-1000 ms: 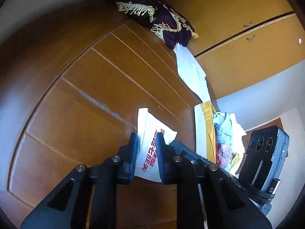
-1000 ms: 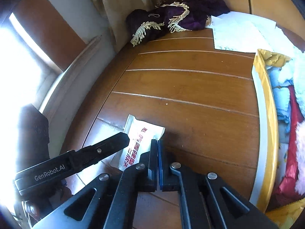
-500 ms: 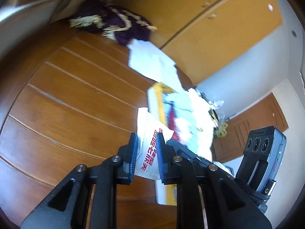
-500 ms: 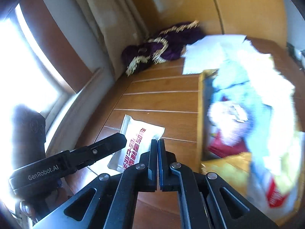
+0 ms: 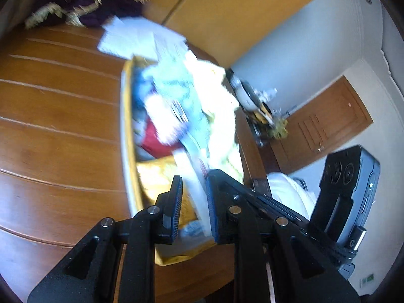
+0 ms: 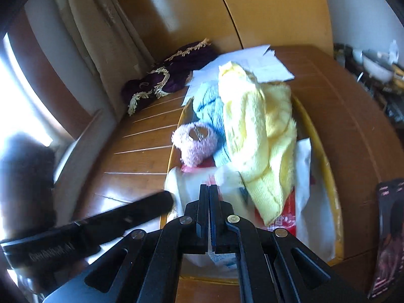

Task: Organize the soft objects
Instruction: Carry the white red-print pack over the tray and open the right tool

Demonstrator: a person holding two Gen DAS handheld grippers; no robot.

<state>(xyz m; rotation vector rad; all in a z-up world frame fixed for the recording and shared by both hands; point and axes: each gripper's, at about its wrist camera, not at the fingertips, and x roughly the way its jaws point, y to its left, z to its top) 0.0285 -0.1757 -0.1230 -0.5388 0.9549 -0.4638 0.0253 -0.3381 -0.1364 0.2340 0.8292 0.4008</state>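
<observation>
Item 1: your left gripper (image 5: 193, 203). Its jaws stand slightly apart with the white packet (image 5: 195, 189) between them; the view is blurred, and you cannot tell whether the pads actually press on it. The packet hangs over the near end of the yellow basket (image 5: 126, 116).

Item 2: your right gripper (image 6: 209, 210). Its jaws are pressed together with nothing between them. It hovers over the near end of the same basket (image 6: 325, 166), just beside your left gripper, whose black finger (image 6: 141, 208) enters the right wrist view from the lower left.

Item 3: the yellow basket, standing on the brown wooden desk (image 5: 55, 116). Contents, as seen from the right wrist:
- 1 yellow towel (image 6: 257, 136), draped on top.
- 1 blue towel (image 6: 209, 106), partly under the yellow one.
- 1 pink fluffy piece (image 6: 195, 142) at the left rim, with something shiny in its middle.
- White plastic wrapping (image 6: 301, 176) and a red-printed packet (image 6: 287, 214) lower down, near your right gripper.

Item 4: loose white papers (image 6: 262, 63), on the desk beyond the basket.

Item 5: 1 dark purple cloth with gold fringe (image 6: 171, 75), at the far corner of the desk, well apart from the basket, beside a pale curtain (image 6: 101, 40).
</observation>
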